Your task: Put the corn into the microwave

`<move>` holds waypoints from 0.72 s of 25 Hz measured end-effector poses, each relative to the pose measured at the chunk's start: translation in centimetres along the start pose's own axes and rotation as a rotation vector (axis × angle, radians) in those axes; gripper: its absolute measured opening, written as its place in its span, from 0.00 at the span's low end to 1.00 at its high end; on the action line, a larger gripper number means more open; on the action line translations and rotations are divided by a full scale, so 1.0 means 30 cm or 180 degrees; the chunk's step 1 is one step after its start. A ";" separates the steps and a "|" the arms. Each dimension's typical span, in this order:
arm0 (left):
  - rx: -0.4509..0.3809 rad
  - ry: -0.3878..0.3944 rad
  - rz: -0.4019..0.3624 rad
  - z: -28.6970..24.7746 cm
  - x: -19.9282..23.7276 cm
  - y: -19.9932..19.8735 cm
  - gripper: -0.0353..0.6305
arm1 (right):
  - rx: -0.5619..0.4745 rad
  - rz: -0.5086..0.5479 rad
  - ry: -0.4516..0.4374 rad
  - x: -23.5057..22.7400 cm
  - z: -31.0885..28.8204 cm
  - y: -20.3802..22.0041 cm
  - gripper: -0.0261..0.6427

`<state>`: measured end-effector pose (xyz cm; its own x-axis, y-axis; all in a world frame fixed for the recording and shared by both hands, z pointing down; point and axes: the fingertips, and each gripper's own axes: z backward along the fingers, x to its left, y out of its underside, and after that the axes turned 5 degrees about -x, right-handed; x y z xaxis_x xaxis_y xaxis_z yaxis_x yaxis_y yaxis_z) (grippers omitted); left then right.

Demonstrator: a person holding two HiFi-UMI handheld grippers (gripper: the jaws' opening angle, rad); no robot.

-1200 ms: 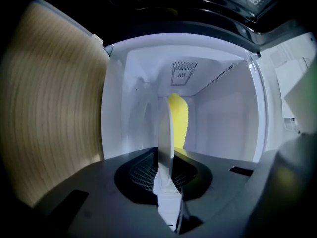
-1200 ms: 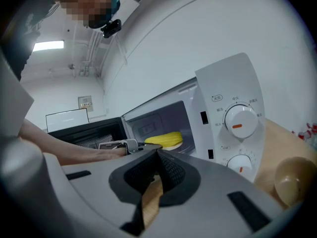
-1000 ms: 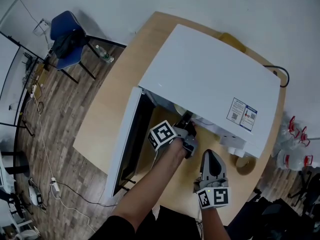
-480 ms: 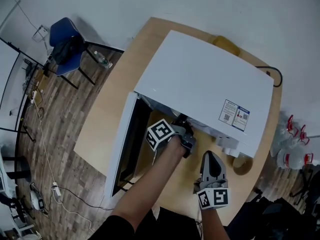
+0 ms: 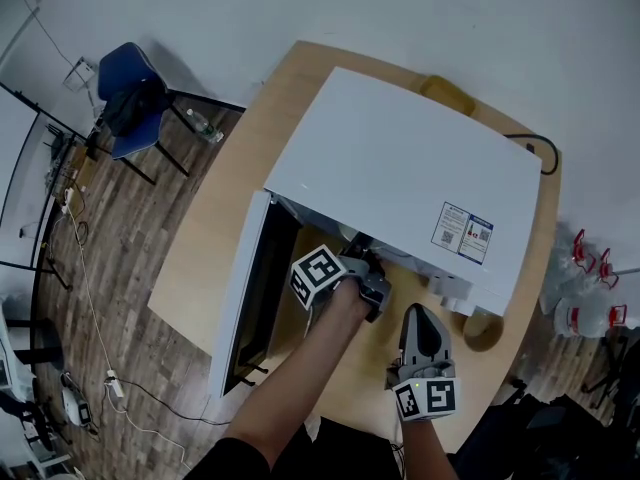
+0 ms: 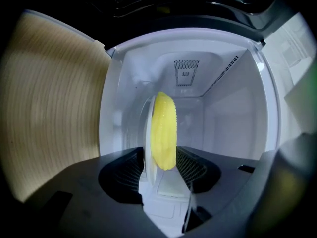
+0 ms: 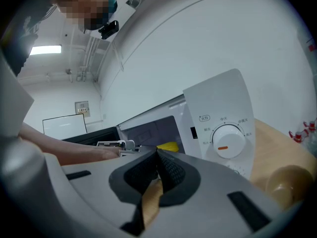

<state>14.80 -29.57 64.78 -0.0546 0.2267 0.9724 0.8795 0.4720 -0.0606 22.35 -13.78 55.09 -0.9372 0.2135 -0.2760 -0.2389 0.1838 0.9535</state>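
**A:** What is nearest the person?

**B:** The right gripper [image 5: 421, 318], held over the front edge of the round wooden table [image 5: 200, 248]. It sits just before the control dial [image 7: 227, 142] of the white microwave [image 5: 400, 168]. Its jaws are pressed together, with nothing in them.

**A:** And the left one?

**B:** The left gripper [image 6: 158, 168] reaches into the microwave's mouth, past the open door [image 5: 245, 298]. Its jaws are opening, one above and one below the near rim of a white plate [image 6: 146, 133]. The pads appear clear of it.

**A:** Where is the corn?

**B:** The yellow corn [image 6: 163, 128] lies on that plate, inside the cavity near its front edge. Its near end is between the parting jaws. The back wall is well beyond it.

**A:** What could go wrong?

**B:** I cannot tell whether the plate sits flat on the cavity floor. If it does not, letting go could drop or tip it, and the corn could roll off. If the gripper pulls back with the lower jaw under the rim, it could drag the plate out towards the table. A plate left so close to the front edge might also foul the door when it swings shut.
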 end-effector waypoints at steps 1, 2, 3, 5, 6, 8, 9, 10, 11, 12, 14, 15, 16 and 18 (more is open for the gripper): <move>0.0007 -0.0013 -0.0012 0.004 0.002 0.000 0.33 | 0.0007 0.0025 -0.0014 0.005 0.003 0.001 0.13; 0.0022 -0.0028 -0.0024 0.007 0.005 0.001 0.33 | 0.0016 0.0051 -0.0028 0.010 0.007 0.002 0.13; 0.0049 -0.0046 -0.0040 0.011 0.008 0.003 0.32 | 0.0023 0.0066 -0.0041 0.015 0.012 0.005 0.13; 0.0107 -0.0097 -0.0065 0.018 0.018 0.008 0.32 | 0.0036 0.0067 -0.0052 0.020 0.020 0.015 0.13; 0.0119 -0.0118 -0.0062 0.021 0.022 0.008 0.32 | 0.0043 0.0061 -0.0054 0.021 0.023 0.021 0.13; 0.0106 -0.0147 -0.0053 0.030 0.027 0.004 0.32 | 0.0065 0.0051 -0.0058 0.023 0.029 0.035 0.13; 0.0100 -0.0159 -0.0057 0.034 0.029 0.003 0.32 | 0.0079 0.0049 -0.0063 0.027 0.031 0.041 0.13; 0.0109 -0.0171 -0.0064 0.039 0.031 0.003 0.32 | 0.0090 0.0049 -0.0074 0.032 0.034 0.045 0.13; 0.0133 -0.0184 -0.0071 0.043 0.033 0.004 0.32 | 0.0096 0.0049 -0.0088 0.038 0.035 0.048 0.13; 0.0162 -0.0200 -0.0072 0.046 0.036 0.006 0.32 | 0.0097 0.0050 -0.0105 0.044 0.036 0.050 0.13; 0.0211 -0.0243 -0.0058 0.053 0.047 0.010 0.32 | 0.0097 0.0054 -0.0132 0.051 0.038 0.050 0.13; 0.0224 -0.0272 -0.0045 0.057 0.054 0.010 0.32 | 0.0096 0.0053 -0.0141 0.054 0.039 0.050 0.13; 0.0231 -0.0295 -0.0037 0.060 0.060 0.009 0.32 | 0.0094 0.0048 -0.0147 0.057 0.039 0.050 0.13; 0.0252 -0.0278 -0.0052 0.062 0.067 0.008 0.32 | 0.0089 0.0026 -0.0151 0.065 0.036 0.051 0.13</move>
<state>14.02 -27.43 66.30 -0.1128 0.2902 0.9503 0.8383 0.5412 -0.0657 20.42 -12.06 55.87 -0.9258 0.2602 -0.2741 -0.2233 0.2085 0.9522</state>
